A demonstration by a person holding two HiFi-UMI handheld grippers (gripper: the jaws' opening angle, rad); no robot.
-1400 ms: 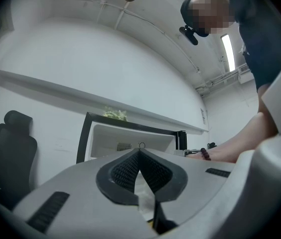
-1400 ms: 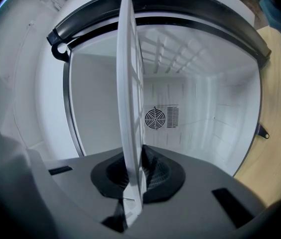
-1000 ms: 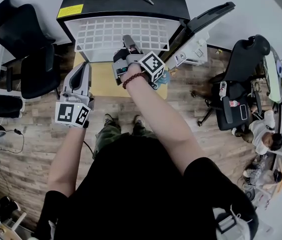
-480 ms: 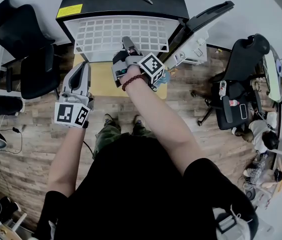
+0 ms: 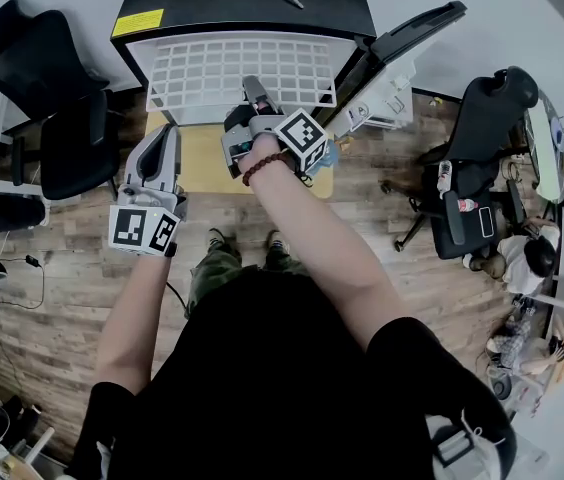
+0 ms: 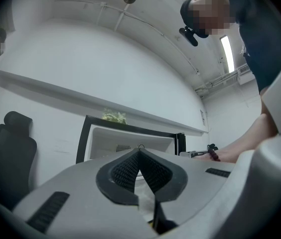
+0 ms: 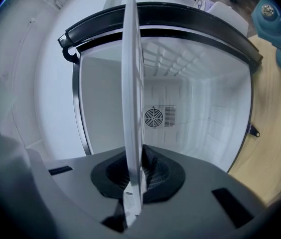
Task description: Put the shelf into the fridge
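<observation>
The shelf point(image 5: 232, 73), a white wire grid, lies flat in the mouth of the fridge point(image 5: 242, 3), most of it sticking out toward me. Its far edge runs under the fridge's black top, so I cannot see how deep it reaches or whether it sits on any rail. My right hand-held gripper point(image 5: 255, 93) has its jaws clamped on the shelf's near edge. In the right gripper view the shelf point(image 7: 132, 83) shows edge-on as a thin white strip pinched between the black pads point(image 7: 155, 176) of that hand-held gripper point(image 7: 135, 178), hiding part of the white interior. A round fan vent point(image 7: 153, 117) sits on the back wall.

My left hand-held gripper point(image 5: 167, 133) hangs to the left over the floor, apart from the shelf. In the left gripper view its jaws point(image 6: 140, 156) meet at the tips with nothing between them.

The fridge door point(image 5: 402, 43) stands open to the right. A yellow mat point(image 5: 197, 163) lies under the grippers, partly covered by my arms.
</observation>
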